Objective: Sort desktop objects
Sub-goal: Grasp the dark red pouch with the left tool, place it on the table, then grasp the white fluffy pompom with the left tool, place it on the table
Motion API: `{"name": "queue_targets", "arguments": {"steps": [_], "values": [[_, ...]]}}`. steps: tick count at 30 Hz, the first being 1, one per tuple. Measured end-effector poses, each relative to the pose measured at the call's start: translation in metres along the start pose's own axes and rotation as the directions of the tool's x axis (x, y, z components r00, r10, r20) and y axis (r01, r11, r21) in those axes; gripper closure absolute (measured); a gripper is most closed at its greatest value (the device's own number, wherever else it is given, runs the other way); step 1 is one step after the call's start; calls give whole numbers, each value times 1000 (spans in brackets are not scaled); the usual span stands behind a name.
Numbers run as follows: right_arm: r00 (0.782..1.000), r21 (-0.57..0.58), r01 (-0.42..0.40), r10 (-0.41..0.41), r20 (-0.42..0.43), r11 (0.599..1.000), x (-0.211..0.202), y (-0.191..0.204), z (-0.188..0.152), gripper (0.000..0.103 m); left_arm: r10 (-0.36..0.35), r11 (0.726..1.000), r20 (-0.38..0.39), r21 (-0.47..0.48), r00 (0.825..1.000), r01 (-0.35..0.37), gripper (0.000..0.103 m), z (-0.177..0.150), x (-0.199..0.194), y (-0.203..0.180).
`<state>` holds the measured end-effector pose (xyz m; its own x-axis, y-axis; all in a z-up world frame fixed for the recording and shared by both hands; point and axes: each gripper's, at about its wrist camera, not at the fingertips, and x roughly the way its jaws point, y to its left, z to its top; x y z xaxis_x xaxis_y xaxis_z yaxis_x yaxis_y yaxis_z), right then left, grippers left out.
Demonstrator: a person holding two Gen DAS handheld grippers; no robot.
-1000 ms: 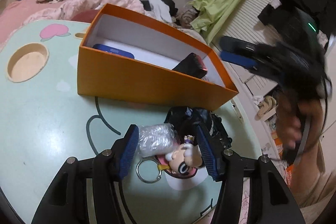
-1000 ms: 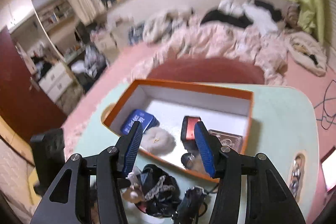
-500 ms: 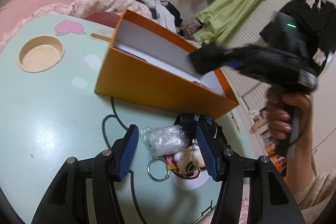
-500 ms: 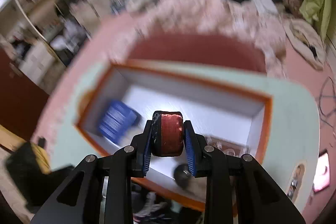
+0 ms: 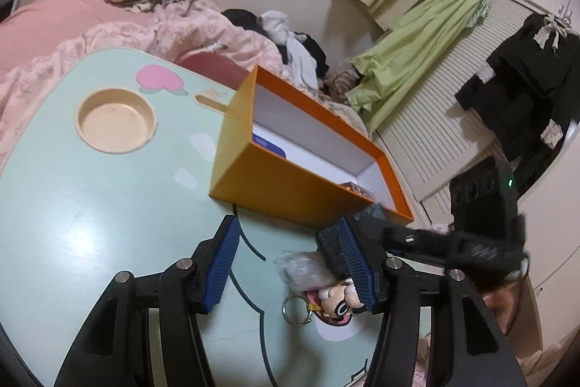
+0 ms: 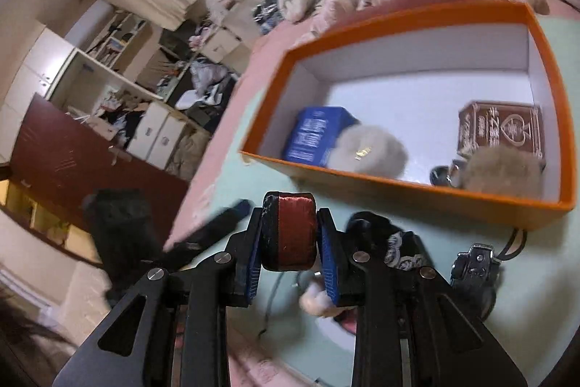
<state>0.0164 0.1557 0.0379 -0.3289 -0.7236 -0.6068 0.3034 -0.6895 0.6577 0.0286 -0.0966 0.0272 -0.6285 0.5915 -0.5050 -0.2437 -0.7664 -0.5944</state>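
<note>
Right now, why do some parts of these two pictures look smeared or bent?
Left wrist view: the fisheye lens bows the curtain rail and darkens the corners; the right gripper is motion-smeared. Right wrist view: the red-and-black object in its jaws is sharp, while the orange box and left gripper are blurred.

Pale green tabletop (image 5: pixel 72 213), round recessed cup hollow (image 5: pixel 116 124) near far left corner, pink cartoon print (image 5: pixel 157 78) at far edge. Orange open box (image 5: pixel 290 184) stands toward far right side. Near edge: character keychain (image 5: pixel 333 305), crinkled clear plastic wrap (image 5: pixel 301 267), black fabric bundle (image 6: pixel 395 242), small black clip-like object (image 6: pixel 475 263).
</note>
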Motion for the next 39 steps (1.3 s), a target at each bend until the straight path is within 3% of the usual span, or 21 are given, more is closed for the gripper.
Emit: {"name": "queue_targets", "arguments": {"steps": [3, 5, 7, 8, 10, 13, 17, 19, 21, 24, 27, 30, 35, 37, 39], "values": [[975, -82, 203, -194, 108, 976, -8, 9, -5, 64, 11, 1000, 10, 9, 1000, -11, 47, 5, -2, -2], [964, -123, 236, -216, 158, 964, -18, 16, -10, 60, 21, 999, 12, 38, 1000, -21, 47, 12, -2, -7], [952, -155, 242, -204, 226, 958, -35, 18, -17, 39, 23, 997, 4, 70, 1000, -24, 47, 19, -1, -14], [942, -167, 249, -199, 269, 954, -45, 18, -25, 34, 28, 996, 0, 89, 1000, -28, 47, 23, 0, -19], [931, -185, 256, -190, 312, 949, -56, 15, -37, 34, 44, 988, 1, 147, 999, -44, 47, 32, 2, -31], [935, -232, 271, -198, 293, 934, -57, 13, -61, 34, 91, 970, -12, 226, 996, -86, 47, 45, 10, -51], [947, -217, 286, -242, 211, 933, -48, 2, -90, 34, 117, 965, -96, 248, 989, -90, 47, 66, 32, -65], [936, -223, 310, -256, 241, 924, -52, 2, -101, 34, 137, 958, -129, 268, 982, -98, 48, 75, 42, -71], [918, -253, 366, -301, 259, 896, -50, 8, -106, 34, 150, 949, -145, 299, 978, -102, 55, 81, 51, -80], [912, -266, 369, -291, 289, 891, -51, 11, -109, 34, 135, 946, -212, 319, 968, -62, 68, 89, 68, -88], [914, -253, 348, -266, 308, 903, -56, 8, -108, 34, 171, 943, -277, 324, 945, -75, 78, 94, 88, -89], [917, -221, 332, -260, 302, 917, -59, -1, -109, 34, 239, 917, -323, 384, 915, -104, 78, 92, 106, -91], [925, -190, 307, -245, 292, 933, -58, -6, -105, 34, 273, 920, -510, 387, 816, -65, 76, 83, 136, -90], [927, -195, 302, -240, 289, 933, -57, -5, -105, 34, 313, 911, -559, 405, 768, -76, 69, 78, 150, -89], [929, -204, 300, -237, 285, 932, -56, -3, -106, 34, 355, 898, -565, 429, 745, -103, 58, 79, 159, -87]]}}
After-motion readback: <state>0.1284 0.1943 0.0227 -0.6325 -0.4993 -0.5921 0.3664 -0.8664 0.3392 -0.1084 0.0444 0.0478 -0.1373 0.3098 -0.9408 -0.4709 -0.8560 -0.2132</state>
